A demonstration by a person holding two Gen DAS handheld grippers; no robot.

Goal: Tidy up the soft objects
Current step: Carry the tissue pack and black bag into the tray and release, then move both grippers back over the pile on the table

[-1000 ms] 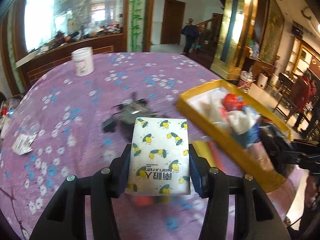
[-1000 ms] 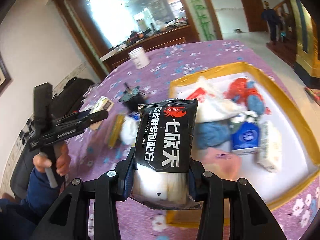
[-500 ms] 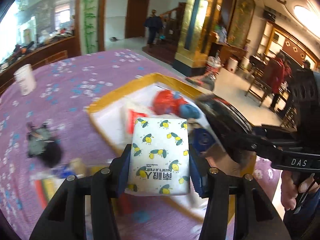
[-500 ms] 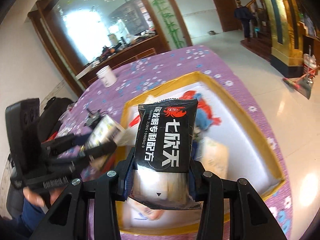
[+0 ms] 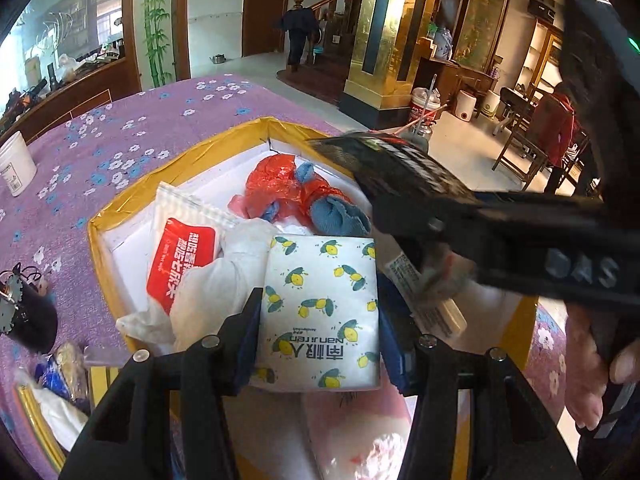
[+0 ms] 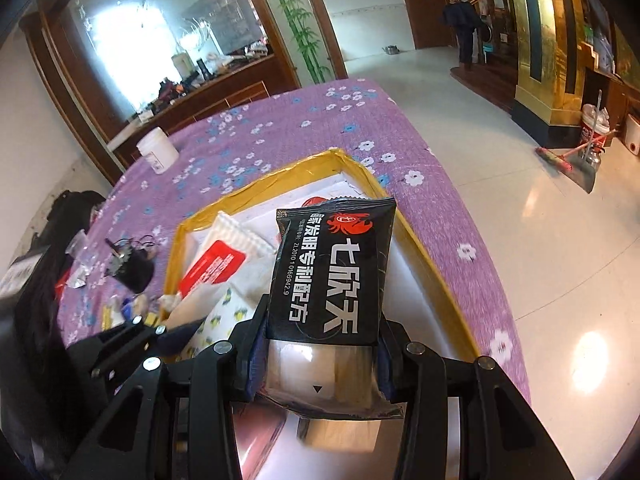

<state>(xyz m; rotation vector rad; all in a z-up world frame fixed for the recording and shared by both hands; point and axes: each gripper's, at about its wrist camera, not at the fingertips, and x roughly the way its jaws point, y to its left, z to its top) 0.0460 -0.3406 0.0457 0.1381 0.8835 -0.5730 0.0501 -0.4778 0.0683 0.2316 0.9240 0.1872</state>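
Below, purple floral bench [image 5: 132, 132] carries yellow-rimmed box [image 5: 160, 172] w/ white inside, full of soft packs. Left hand-held gripper [image 5: 318, 312] clamps lemon-print tissue pack [image 5: 320, 304] over box; right hand-held gripper [image 6: 320, 344] clamps black pouch [image 6: 332, 264], also above box.

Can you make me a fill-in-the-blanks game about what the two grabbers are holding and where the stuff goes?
1. The left gripper holds a white tissue pack printed with little yellow ____.
2. The right gripper is shut on a ____ packet with white writing.
3. Both packs hang above the box with the ____ rim.
4. The tablecloth is ____ with small flowers.

Missing words: lemons; black; yellow; purple
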